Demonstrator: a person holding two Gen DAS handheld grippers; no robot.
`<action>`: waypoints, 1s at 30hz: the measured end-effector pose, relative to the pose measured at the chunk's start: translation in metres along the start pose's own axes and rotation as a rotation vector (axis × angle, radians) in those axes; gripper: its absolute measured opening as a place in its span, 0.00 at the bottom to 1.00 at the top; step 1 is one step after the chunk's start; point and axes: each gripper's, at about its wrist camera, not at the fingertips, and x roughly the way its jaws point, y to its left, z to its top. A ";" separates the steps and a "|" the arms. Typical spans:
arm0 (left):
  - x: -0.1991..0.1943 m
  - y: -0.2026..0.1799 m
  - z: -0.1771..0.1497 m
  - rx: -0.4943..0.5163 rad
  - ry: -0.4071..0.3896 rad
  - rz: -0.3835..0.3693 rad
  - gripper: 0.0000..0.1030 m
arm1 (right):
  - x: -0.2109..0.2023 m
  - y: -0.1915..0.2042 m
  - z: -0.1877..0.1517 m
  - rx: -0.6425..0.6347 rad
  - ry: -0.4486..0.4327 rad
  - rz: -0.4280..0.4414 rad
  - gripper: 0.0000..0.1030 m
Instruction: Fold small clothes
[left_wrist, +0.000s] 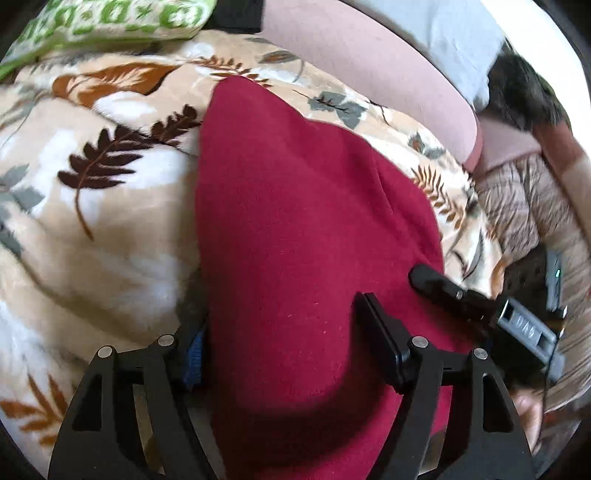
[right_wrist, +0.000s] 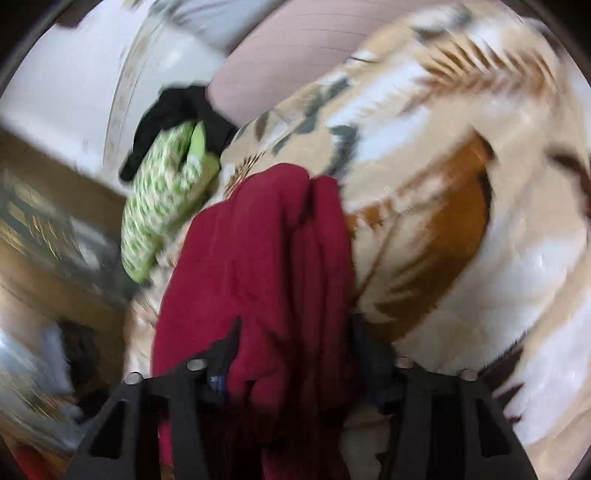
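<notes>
A dark red garment (left_wrist: 295, 221) lies on a leaf-patterned blanket (left_wrist: 110, 184). In the left wrist view my left gripper (left_wrist: 284, 339) has its jaws apart with the red cloth lying between and over them; its left finger (left_wrist: 194, 350) is partly under the cloth edge. My right gripper's finger (left_wrist: 432, 282) rests on the garment's right edge there. In the blurred right wrist view the red garment (right_wrist: 266, 258) is bunched between my right gripper's (right_wrist: 291, 354) jaws, which stand wide around it.
A green-and-white patterned cloth (left_wrist: 110, 22) (right_wrist: 166, 192) lies at the blanket's far end beside a black item (right_wrist: 173, 110). A pink cushion (left_wrist: 369, 62) and a brownish quilt (left_wrist: 524, 206) lie along the right. Furniture shows blurred at left in the right wrist view.
</notes>
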 end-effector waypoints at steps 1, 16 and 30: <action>-0.011 0.001 0.005 -0.011 -0.020 -0.004 0.71 | -0.004 0.004 0.002 -0.011 0.001 -0.009 0.52; 0.024 -0.031 0.020 0.182 -0.041 0.111 0.33 | 0.013 0.096 -0.029 -0.785 0.097 -0.473 0.04; 0.037 -0.050 0.009 0.337 -0.112 0.266 0.36 | 0.004 0.089 -0.036 -0.693 0.007 -0.414 0.04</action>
